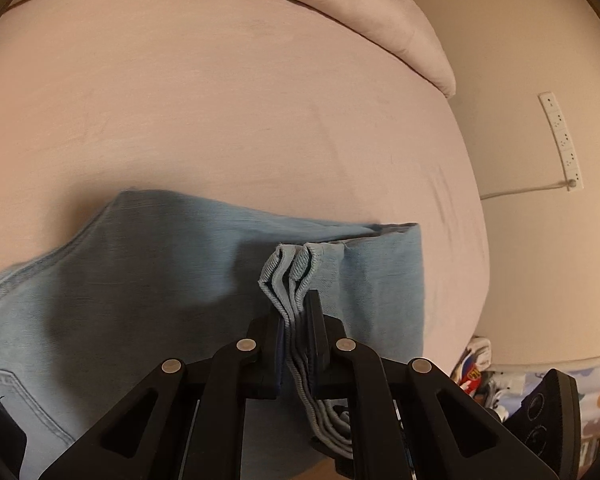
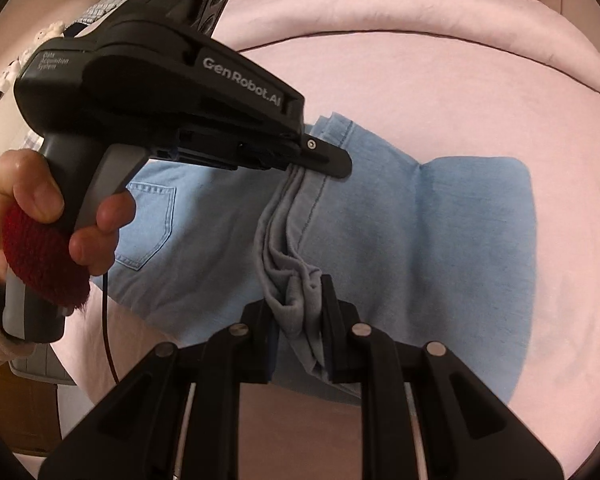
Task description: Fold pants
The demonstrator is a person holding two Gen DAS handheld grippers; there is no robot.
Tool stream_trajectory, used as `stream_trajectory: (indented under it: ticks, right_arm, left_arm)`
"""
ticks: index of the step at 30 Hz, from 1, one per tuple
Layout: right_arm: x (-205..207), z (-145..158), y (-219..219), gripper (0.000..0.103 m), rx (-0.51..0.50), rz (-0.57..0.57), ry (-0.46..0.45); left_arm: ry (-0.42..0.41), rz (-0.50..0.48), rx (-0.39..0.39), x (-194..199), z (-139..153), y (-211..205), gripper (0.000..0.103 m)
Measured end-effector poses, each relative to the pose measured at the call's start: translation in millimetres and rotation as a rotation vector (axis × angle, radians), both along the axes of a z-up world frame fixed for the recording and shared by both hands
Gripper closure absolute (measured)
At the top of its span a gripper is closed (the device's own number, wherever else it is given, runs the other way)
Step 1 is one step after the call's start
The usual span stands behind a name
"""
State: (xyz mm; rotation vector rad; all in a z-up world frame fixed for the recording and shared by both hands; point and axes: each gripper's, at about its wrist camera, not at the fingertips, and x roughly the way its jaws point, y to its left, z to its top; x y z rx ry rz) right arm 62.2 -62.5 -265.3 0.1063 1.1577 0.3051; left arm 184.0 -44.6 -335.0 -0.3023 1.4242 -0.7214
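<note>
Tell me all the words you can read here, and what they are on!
"GenRobot.AI": white letters on the side of the left tool, seen from the right wrist.
Small grey label further back on that tool's body: three lines, too blurred to read surely.
Colourful packaging beside the bed: print too small to read.
Pants: no words.

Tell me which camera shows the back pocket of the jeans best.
The right wrist view. The whole back pocket shows there, stitching and outline clear, just beside the hand holding the left hand-held gripper. The left wrist view catches only a curved corner of the pocket at its lower left edge.
</note>
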Motion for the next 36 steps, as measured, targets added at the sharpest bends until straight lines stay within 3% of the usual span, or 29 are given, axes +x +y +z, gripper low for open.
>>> stream_trajectory:
  ticks: [19,31,34,36]
  right_arm:
    - [-16.4,2.6,-4.9,0.085,0.004,0.091,-0.029]
    - [-19.6,-8.2,-21.1,0.081,0.000,0.111,0.001]
    - [-20.2,-13.2,-26.6,0.074,0.015,0.109,0.018]
    - [-18.1,-18.1,-30.3,0.063,0.045,0.108,0.058]
  left_arm:
    - [0.017,0.083,-0.017,-10.4,-1.8,50.6,0.097]
    - [0.022,0.071,0.042,-6.6,-14.2,62.7,0.092]
    - [0.036,0.079,0.073,-5.8,-16.8,68.3,0.086]
    - [0.030,0.089,0.094,-6.5,-14.6,74.8,0.086]
